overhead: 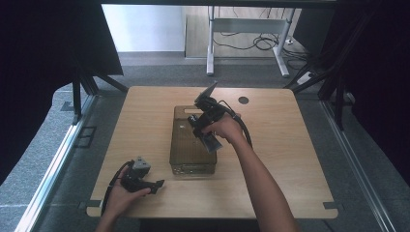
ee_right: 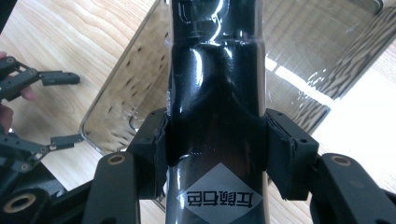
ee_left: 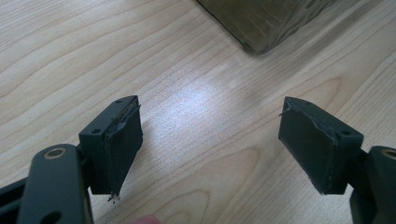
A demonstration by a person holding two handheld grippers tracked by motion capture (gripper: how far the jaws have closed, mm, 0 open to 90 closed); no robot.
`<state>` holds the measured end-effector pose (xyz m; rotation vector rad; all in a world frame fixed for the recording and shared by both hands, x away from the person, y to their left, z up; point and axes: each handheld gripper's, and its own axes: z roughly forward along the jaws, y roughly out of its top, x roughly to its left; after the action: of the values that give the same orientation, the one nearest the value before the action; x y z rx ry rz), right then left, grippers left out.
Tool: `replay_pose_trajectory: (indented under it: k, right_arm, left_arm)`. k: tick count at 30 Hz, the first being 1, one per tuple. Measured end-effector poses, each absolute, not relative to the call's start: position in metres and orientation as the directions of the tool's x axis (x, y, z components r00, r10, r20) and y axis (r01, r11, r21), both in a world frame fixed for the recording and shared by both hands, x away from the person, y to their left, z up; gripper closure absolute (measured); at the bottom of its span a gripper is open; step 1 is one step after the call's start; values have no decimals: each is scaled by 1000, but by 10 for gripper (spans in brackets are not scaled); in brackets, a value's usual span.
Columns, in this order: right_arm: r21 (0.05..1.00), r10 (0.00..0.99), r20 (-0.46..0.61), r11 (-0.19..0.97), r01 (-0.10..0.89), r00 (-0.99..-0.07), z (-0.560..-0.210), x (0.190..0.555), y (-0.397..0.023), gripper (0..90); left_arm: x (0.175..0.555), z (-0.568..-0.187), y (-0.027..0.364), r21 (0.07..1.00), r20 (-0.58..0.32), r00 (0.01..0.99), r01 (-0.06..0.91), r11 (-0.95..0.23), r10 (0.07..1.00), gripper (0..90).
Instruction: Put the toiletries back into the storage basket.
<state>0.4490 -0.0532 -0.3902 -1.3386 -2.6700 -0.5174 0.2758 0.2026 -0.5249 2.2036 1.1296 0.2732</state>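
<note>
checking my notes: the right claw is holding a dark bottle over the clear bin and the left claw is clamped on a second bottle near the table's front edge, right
Not quite. The left claw holds nothing: the left gripper view shows its jaws wide apart over the bare table. The rest stands: the right claw grips the dark bottle over the clear bin.

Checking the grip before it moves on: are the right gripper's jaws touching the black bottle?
Touching. In the right gripper view, both pads press against the sides of the black bottle.

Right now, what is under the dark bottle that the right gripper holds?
Under the dark bottle lies the clear bin on the table. The bottle covers part of the bin's bottom.
</note>
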Motion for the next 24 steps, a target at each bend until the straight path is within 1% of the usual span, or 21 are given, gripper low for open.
replay_pose_trajectory:
  k: [6, 10, 12, 16, 20, 21, 24]
  right_arm:
    - [250, 758, 260, 546, 800, -598, -391, 450, -44, 460]
    - [245, 771, 273, 522, 817, -575, -393, 452, -41, 460]
    - [261, 785, 291, 484, 835, -547, -396, 451, -38, 460]
    - [257, 795, 308, 460, 850, -523, -400, 452, -33, 460]
    - [229, 822, 319, 416, 880, -471, -411, 456, -25, 461]
    - [229, 822, 319, 416, 880, -471, -411, 456, -25, 461]
    - [210, 844, 335, 366, 907, -418, -419, 460, -25, 460]
  left_arm:
    - [276, -525, 203, 626, -102, 612, 652, -428, 784, 221]
    - [276, -525, 202, 622, -97, 619, 649, -438, 779, 220]
    - [276, -525, 202, 621, -101, 624, 648, -442, 775, 220]
    - [277, -525, 203, 628, -113, 619, 650, -427, 777, 221]
    - [278, -523, 206, 637, -124, 617, 650, -415, 777, 220]
    - [279, -523, 207, 640, -126, 618, 649, -412, 776, 220]
    - [281, -523, 208, 638, -131, 617, 651, -410, 776, 221]
